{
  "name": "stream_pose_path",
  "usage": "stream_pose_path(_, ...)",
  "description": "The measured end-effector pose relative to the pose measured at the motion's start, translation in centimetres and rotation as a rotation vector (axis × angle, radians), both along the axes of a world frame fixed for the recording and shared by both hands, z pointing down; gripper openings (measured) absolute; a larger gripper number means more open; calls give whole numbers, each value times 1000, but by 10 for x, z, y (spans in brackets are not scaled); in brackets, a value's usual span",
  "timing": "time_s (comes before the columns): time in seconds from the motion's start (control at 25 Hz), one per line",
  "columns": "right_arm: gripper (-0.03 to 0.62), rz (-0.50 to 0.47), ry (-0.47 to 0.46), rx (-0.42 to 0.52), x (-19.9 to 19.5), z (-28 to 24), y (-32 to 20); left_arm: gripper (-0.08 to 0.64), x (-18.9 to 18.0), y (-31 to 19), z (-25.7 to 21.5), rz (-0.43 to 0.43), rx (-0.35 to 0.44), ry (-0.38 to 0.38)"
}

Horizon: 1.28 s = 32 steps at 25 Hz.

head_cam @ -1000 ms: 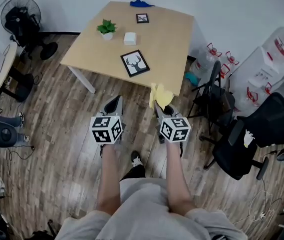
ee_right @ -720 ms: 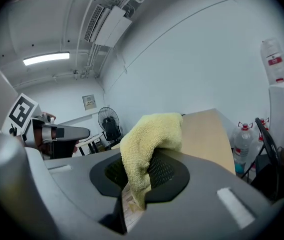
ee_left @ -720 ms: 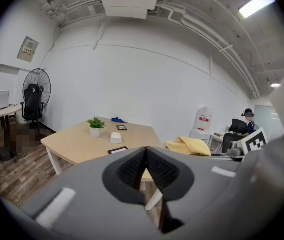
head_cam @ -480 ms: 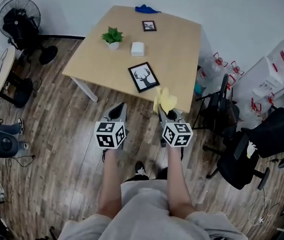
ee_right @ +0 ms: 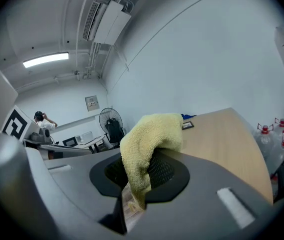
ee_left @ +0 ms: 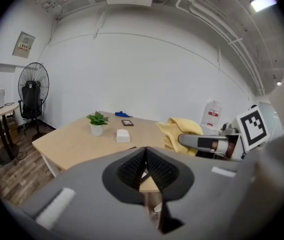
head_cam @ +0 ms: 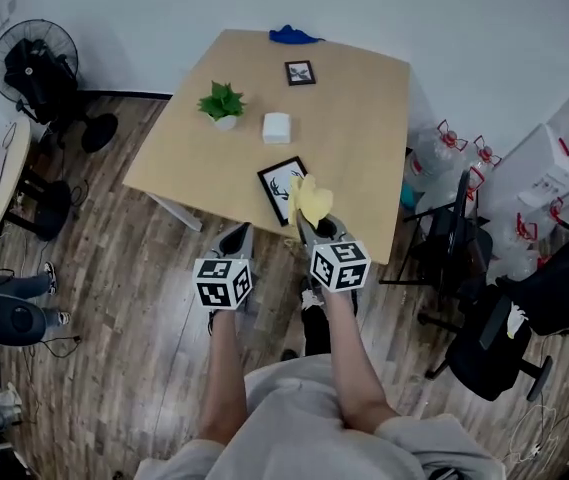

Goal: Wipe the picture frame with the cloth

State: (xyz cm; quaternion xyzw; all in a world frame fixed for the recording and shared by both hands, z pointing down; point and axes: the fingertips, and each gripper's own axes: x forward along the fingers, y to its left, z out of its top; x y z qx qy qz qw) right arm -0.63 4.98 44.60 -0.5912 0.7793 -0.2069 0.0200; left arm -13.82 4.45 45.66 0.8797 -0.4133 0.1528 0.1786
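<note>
Yellow cloth (head_cam: pixel 311 198) between jaws of right hand-held gripper (head_cam: pixel 308 223).

A tan bench (head_cam: pixel 364 118) sits at 12 o'clock. On it a plant (head_cam: pixel 222 101) stands at 9 o'clock of a white box (head_cam: pixel 277 127). A small photo (head_cam: pixel 300 72) lies at the box's 1 o'clock, and a blue rag (head_cam: pixel 294 35) lies on the far edge. On the wood floor (head_cam: pixel 114 268), a fan (head_cam: pixel 36 60) stands at 10 o'clock and a black chair (head_cam: pixel 549 293) at 4 o'clock.
</note>
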Motion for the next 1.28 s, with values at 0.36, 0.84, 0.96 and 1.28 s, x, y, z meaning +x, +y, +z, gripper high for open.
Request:
stream_pose_path(0.36, 51, -69, 43, 38, 14, -21, -113, 52, 35, -97, 20, 0, -36, -70)
stream_pose_path(0.84, 51, -142, 37, 64, 45, -31, -207, 52, 75, -156, 78, 24, -143, -165)
stream_pose_path(0.96, 51, -184, 50, 36, 46, -17, -223, 52, 77, -160, 102, 16, -180, -199)
stream_pose_path(1.28, 51, -198, 181, -68, 72, 36, -255, 52, 78, -171, 152, -32, -280, -204)
